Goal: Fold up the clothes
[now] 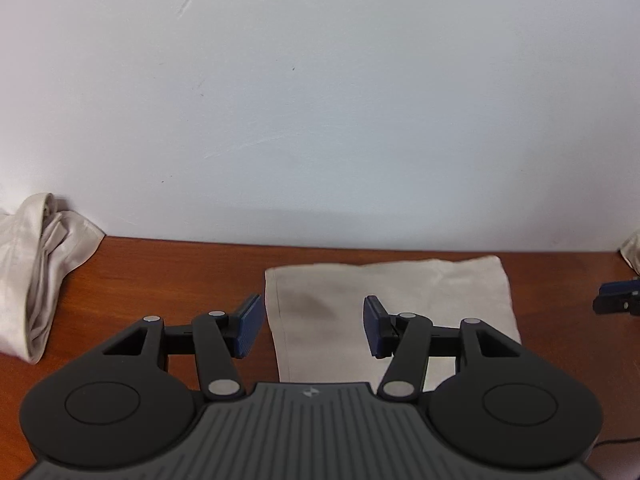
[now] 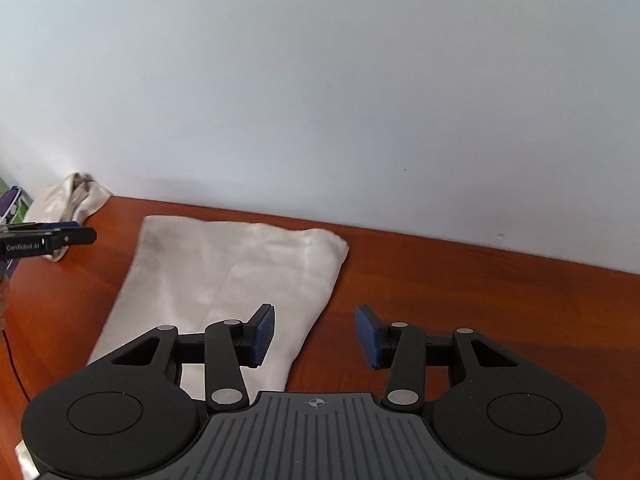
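A cream garment [image 1: 400, 292] lies folded flat on the brown wooden table [image 1: 180, 272], its far edge near the wall. My left gripper [image 1: 314, 326] hangs above the garment's left edge, open, with nothing between its blue pads. In the right wrist view the same garment [image 2: 224, 272] stretches toward the wall. My right gripper [image 2: 316, 336] hovers over its right edge, open and empty. The left gripper [image 2: 48, 240] shows at the left border of that view, and the right gripper's tip [image 1: 618, 298] at the right border of the left wrist view.
A crumpled cream cloth [image 1: 36, 276] is heaped at the table's back left against the pale wall [image 1: 320, 100]; it also shows as a cloth pile [image 2: 68, 200]. Another bit of cloth [image 1: 632, 248] peeks in at the far right. A thin cable [image 2: 12, 364] runs down the left side.
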